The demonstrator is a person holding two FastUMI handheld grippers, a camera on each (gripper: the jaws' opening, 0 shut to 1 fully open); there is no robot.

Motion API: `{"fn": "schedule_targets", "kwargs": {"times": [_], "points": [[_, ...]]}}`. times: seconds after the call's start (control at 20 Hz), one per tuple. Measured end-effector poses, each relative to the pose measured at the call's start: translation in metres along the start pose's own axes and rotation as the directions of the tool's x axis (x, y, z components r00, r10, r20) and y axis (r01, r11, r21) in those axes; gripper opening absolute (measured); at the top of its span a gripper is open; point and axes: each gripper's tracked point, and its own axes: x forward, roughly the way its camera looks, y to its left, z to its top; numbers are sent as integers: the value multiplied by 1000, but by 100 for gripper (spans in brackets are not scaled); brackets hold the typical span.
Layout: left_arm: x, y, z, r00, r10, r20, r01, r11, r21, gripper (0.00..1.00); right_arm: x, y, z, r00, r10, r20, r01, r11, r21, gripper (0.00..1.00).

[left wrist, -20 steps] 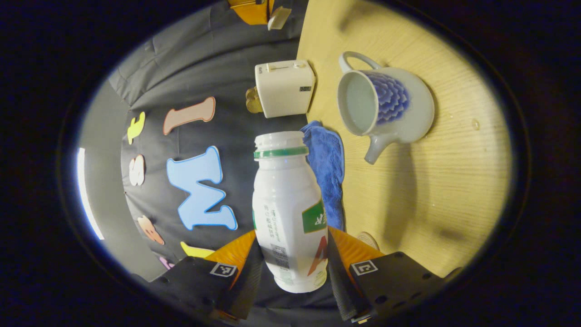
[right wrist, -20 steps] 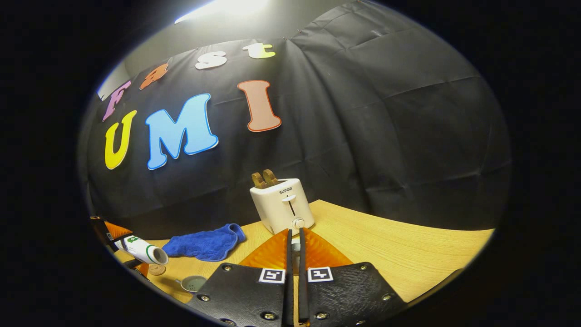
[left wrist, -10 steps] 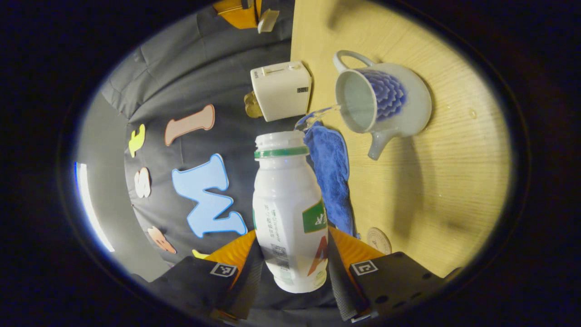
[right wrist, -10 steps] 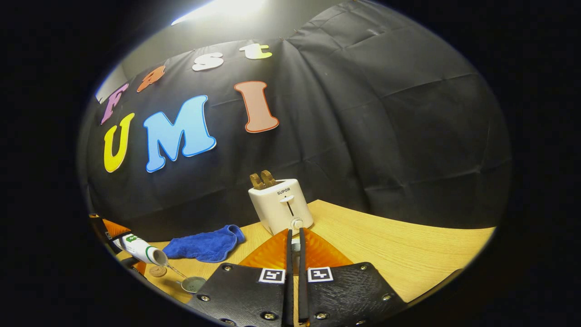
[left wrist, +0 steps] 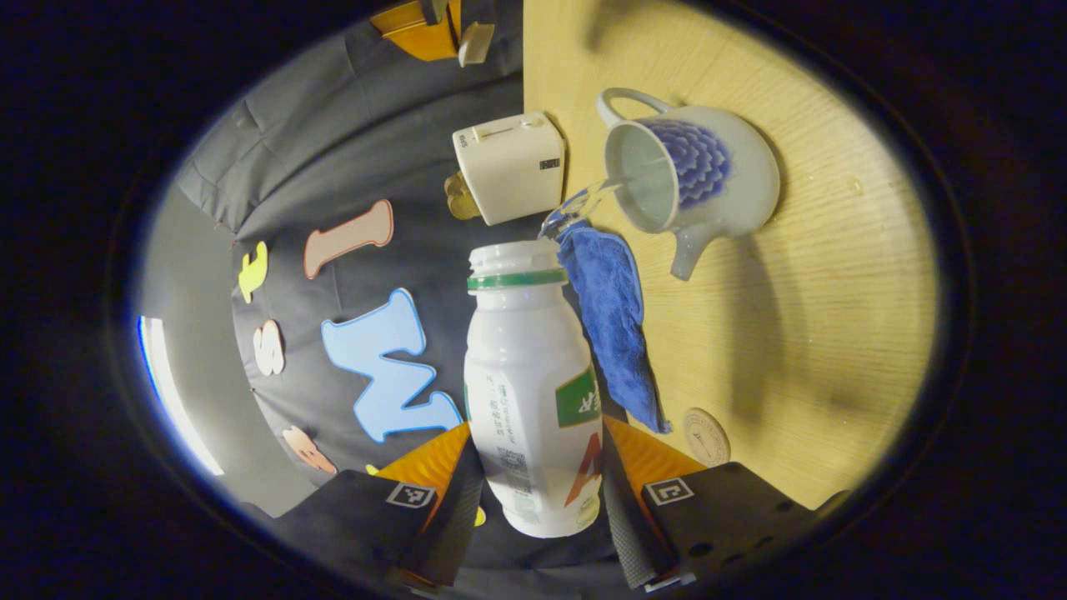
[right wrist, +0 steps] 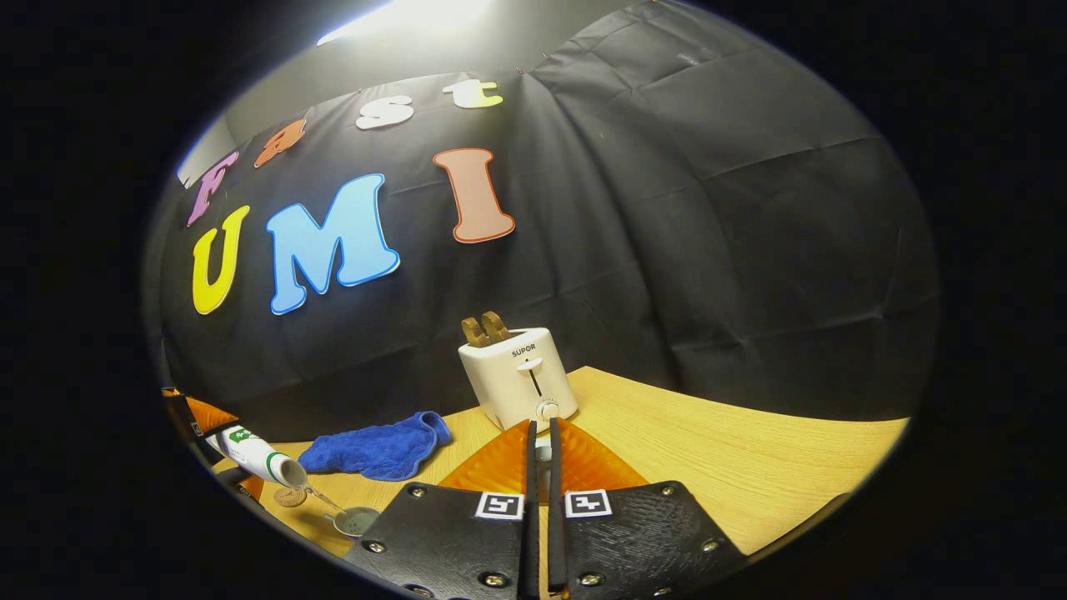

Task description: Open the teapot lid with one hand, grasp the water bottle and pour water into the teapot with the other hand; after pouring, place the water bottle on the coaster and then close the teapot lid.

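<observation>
Now the left tongs [left wrist: 533,500] clamp the tilted water bottle [left wrist: 529,383]; right tongs [right wrist: 540,517] pinch the lid: aim the stream into the teapot [left wrist: 688,179] mouth

A thin stream of water [left wrist: 583,198] is now seen running from the water bottle [left wrist: 529,392] mouth into the open teapot [left wrist: 688,179]; 1 s ago no water was seen. The bottle has been tipped a bit more by the left gripper [left wrist: 533,492]. More of the coaster [left wrist: 706,436] is seen, right of the fingers.
</observation>
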Motion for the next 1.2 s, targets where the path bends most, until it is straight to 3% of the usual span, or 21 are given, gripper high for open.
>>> {"fn": "schedule_targets", "kwargs": {"times": [1.2], "points": [[-1, 14, 0, 1000, 28, 6, -28, 992, 126, 76, 1, 2, 0, 1000, 10, -3, -10, 1000, -1, 4]]}}
